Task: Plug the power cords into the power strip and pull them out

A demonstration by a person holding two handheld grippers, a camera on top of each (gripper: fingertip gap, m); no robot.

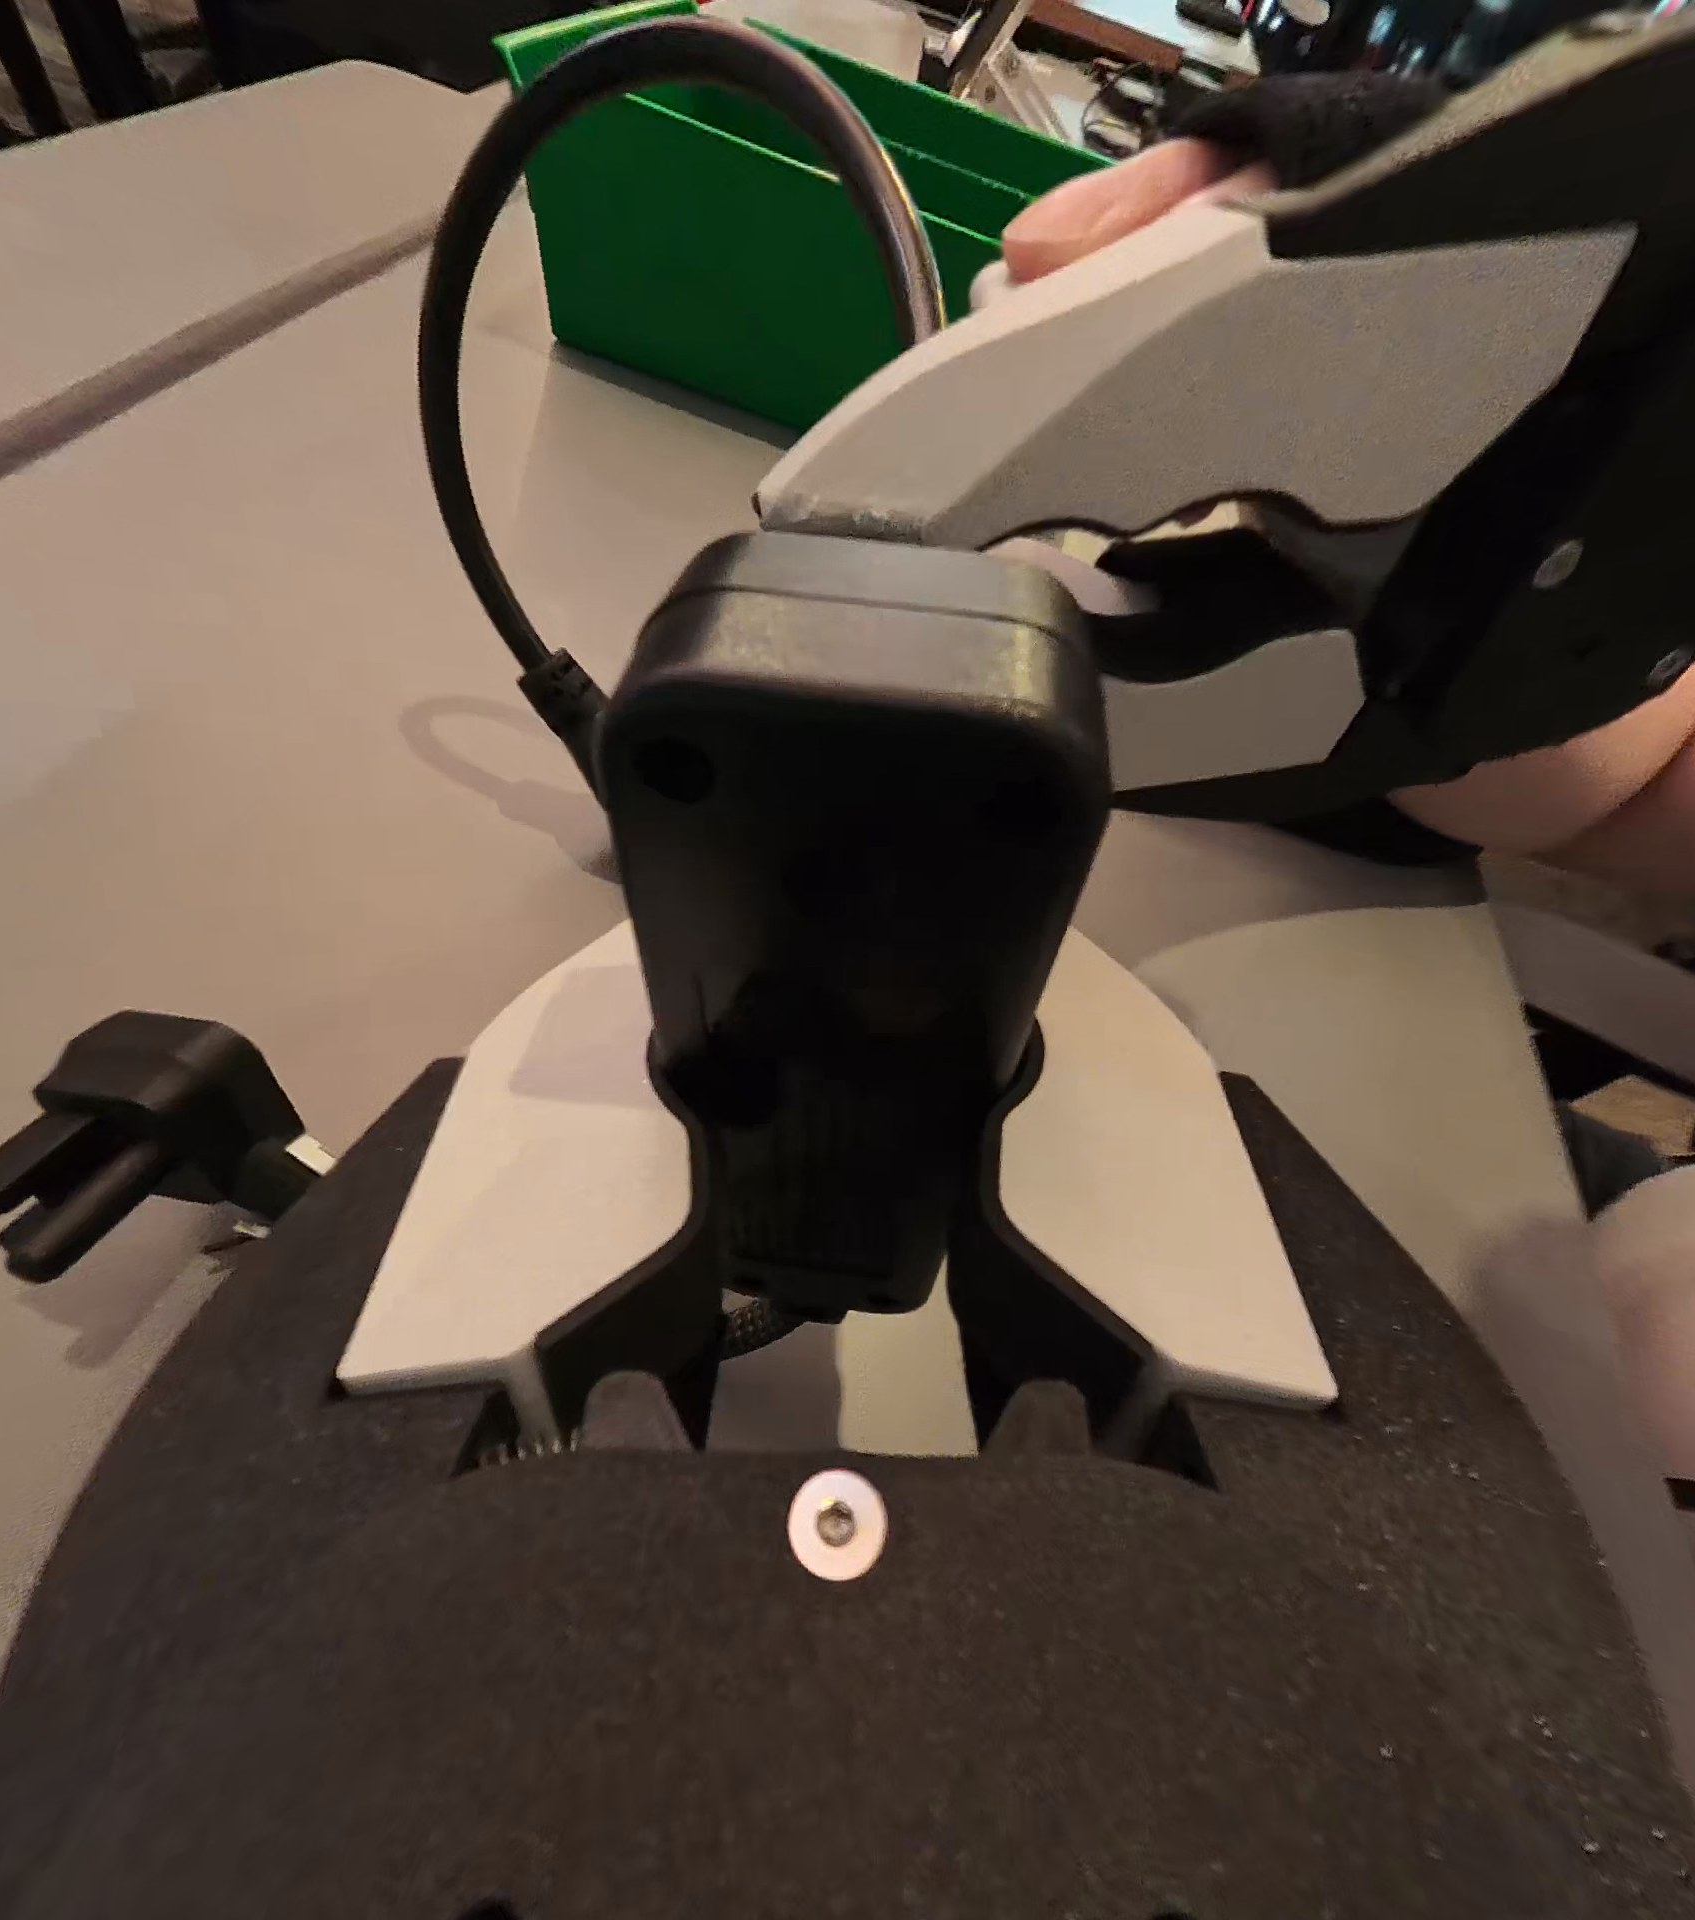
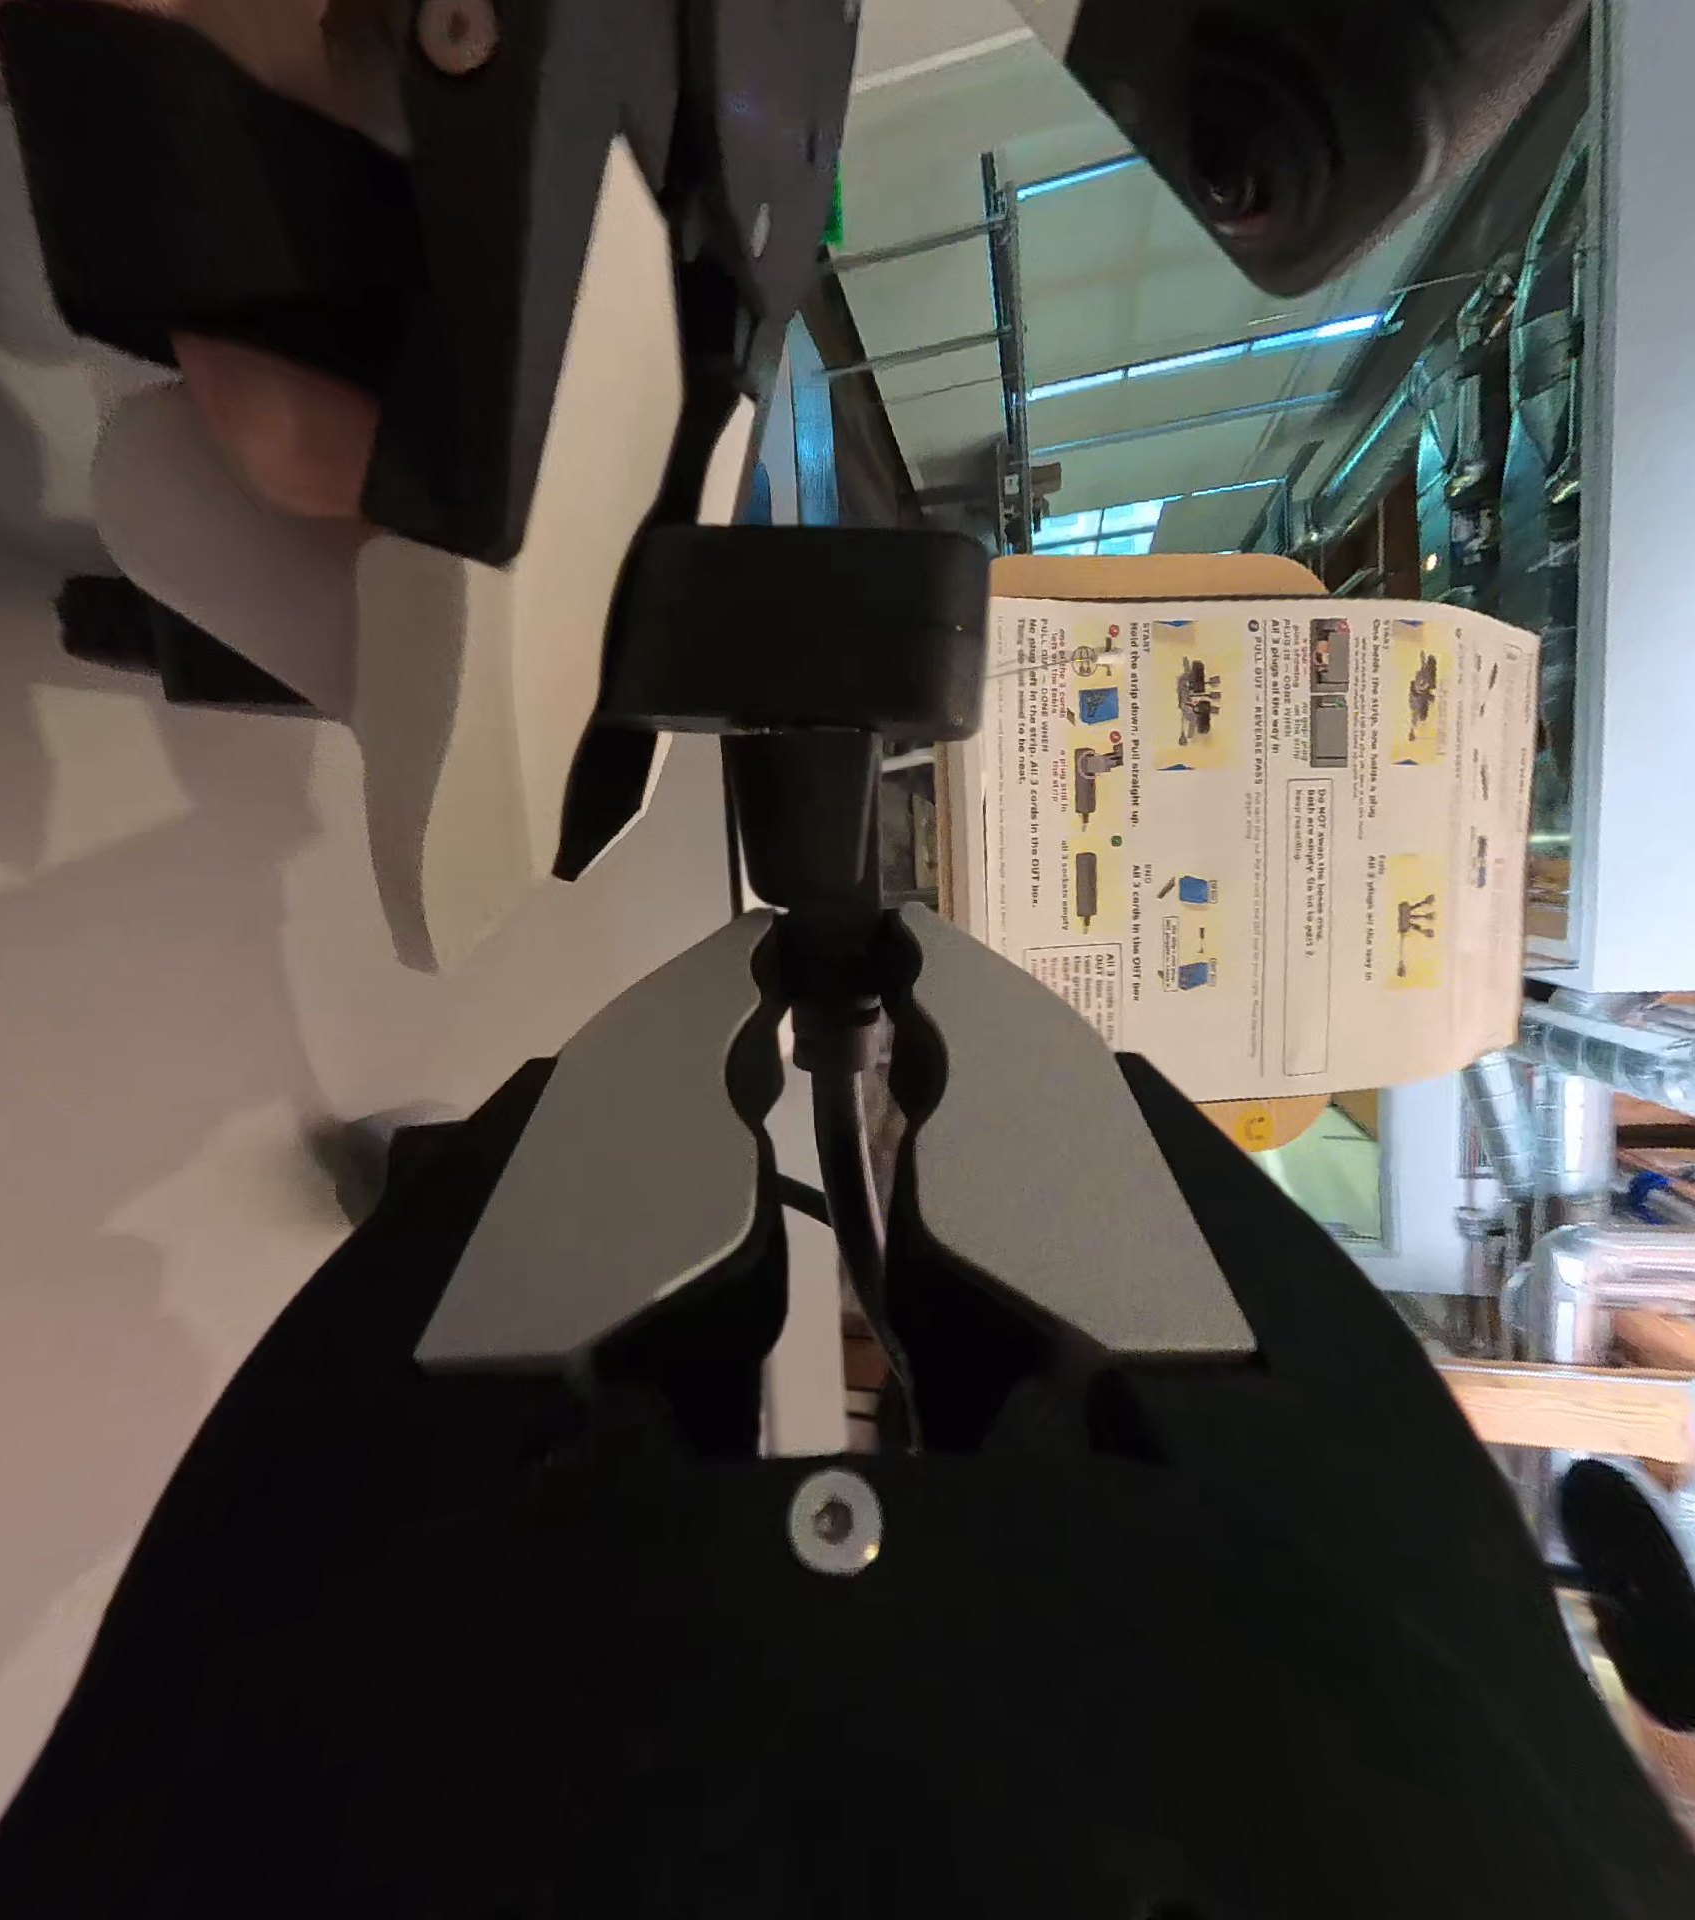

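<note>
My left gripper (image 1: pixel 843 997) is shut on the lower part of a black power strip (image 1: pixel 853 810) and holds it upright above the grey table (image 1: pixel 147 644), back side toward the camera. My right gripper (image 1: pixel 1009 561) reaches in from the upper right to the strip's far face. In the right wrist view my right gripper (image 2: pixel 832 935) is shut on the neck of a black plug (image 2: pixel 801 821), which sits against the strip (image 2: pixel 791 634). A black cord (image 1: pixel 469 343) arcs from the strip's left edge up behind the right gripper. A loose black plug (image 1: pixel 136 1122) lies on the table at the left.
A green open box (image 1: pixel 697 270) stands on the table behind the strip. A cardboard panel with a printed instruction sheet (image 2: pixel 1238 831) stands beyond the strip in the right wrist view. Shelves and clutter fill the background. My right fingertips sit around 6 cm from my left ones.
</note>
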